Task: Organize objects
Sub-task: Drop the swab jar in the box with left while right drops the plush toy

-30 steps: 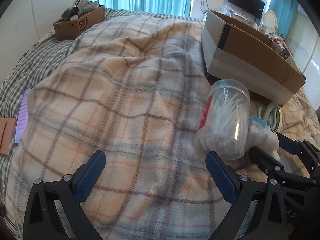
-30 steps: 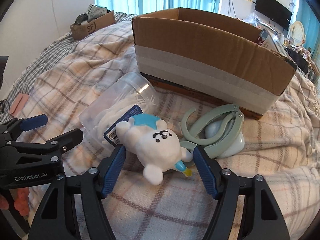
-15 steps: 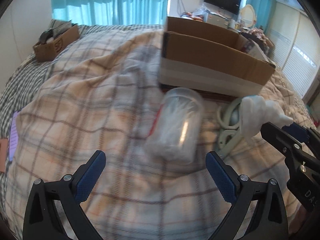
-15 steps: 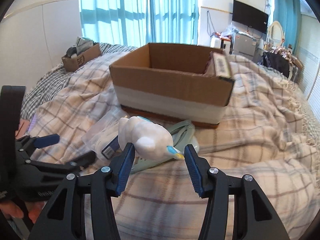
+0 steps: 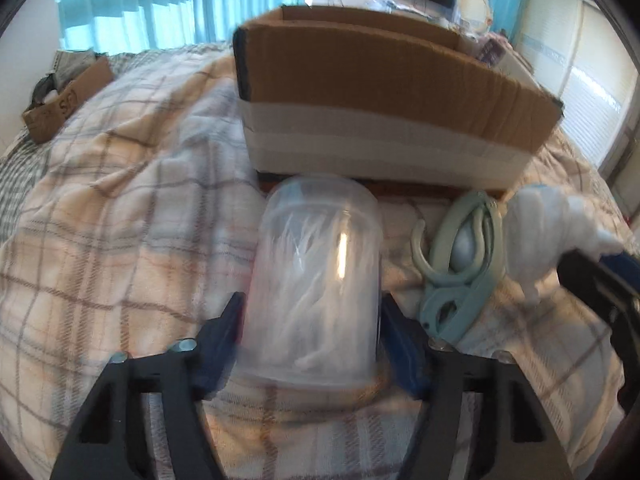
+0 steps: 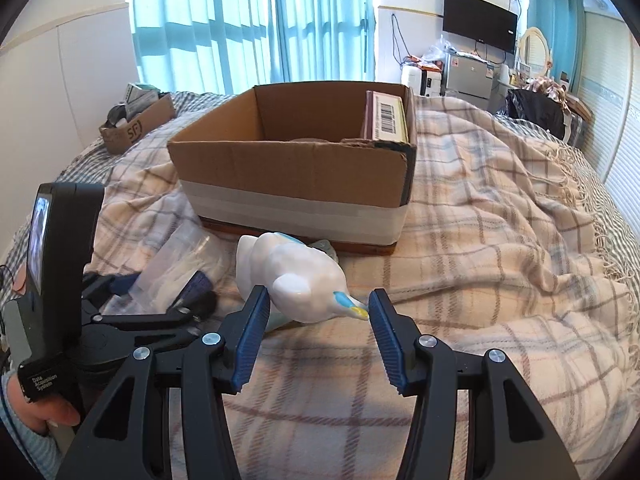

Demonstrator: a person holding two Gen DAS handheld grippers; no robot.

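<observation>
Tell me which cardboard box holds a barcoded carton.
The large taped cardboard box just behind the white toy; the carton stands inside its right end. The small SF box sits far left.

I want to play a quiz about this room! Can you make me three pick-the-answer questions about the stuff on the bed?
1. Where is the clear jar?
A. inside the big box
B. between the left tongs
C. on the floor

2. What colour is the foldable hanger?
A. red
B. yellow
C. pale green

3. What do the right tongs hold?
A. the white bear toy
B. nothing
C. a phone

Answers: 1 B, the blue pads flank the jar's sides. 2 C, it lies pale green beside the jar. 3 A, the toy sits between the two pads, off the blanket.
</observation>
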